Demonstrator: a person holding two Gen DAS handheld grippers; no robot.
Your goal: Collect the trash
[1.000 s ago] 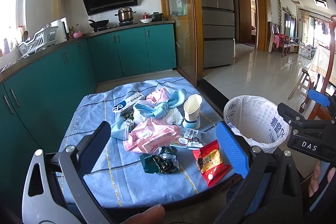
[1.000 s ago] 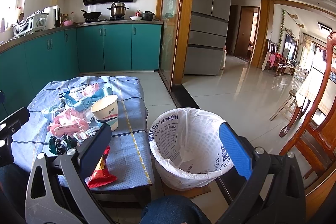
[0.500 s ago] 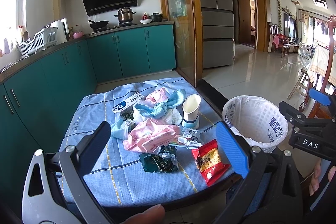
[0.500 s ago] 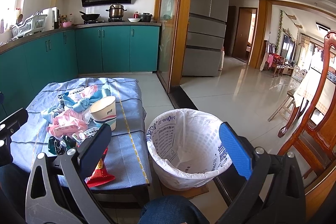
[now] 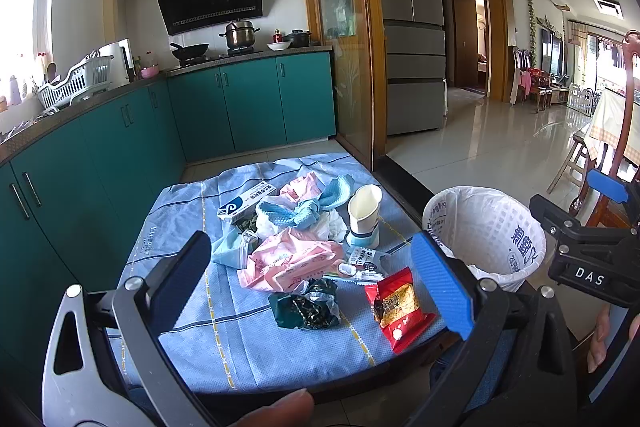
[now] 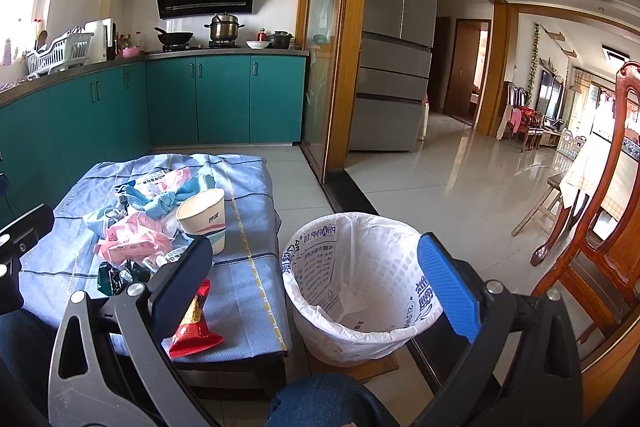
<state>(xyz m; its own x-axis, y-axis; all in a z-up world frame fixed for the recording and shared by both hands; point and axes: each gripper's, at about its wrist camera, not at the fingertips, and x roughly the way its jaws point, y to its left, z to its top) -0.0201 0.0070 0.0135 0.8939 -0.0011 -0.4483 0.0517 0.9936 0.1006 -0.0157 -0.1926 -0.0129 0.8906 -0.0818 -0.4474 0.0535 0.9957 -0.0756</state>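
Observation:
Trash lies on a low table under a blue cloth [image 5: 176, 219]: a red snack packet [image 5: 396, 303], a dark green wrapper [image 5: 306, 307], a pink wipes pack [image 5: 292, 259], a paper cup [image 5: 362, 213], a white box [image 5: 246, 203] and a blue knotted rag [image 5: 308, 207]. A white-lined bin [image 6: 360, 287] stands on the floor right of the table, also in the left wrist view [image 5: 486, 231]. My left gripper [image 5: 312, 287] is open and empty, held back from the table's near edge. My right gripper [image 6: 316, 287] is open and empty, near the bin's rim.
Teal kitchen cabinets [image 5: 100, 147] run along the left and back. A wooden chair [image 6: 600, 227] stands at the right. A glass partition [image 6: 324, 67] and a fridge [image 6: 396, 47] are behind. Tiled floor [image 6: 460, 187] stretches to the right.
Both grippers have drifted slightly; the view of the bin and table shifts a little. Nothing has been picked up or moved.

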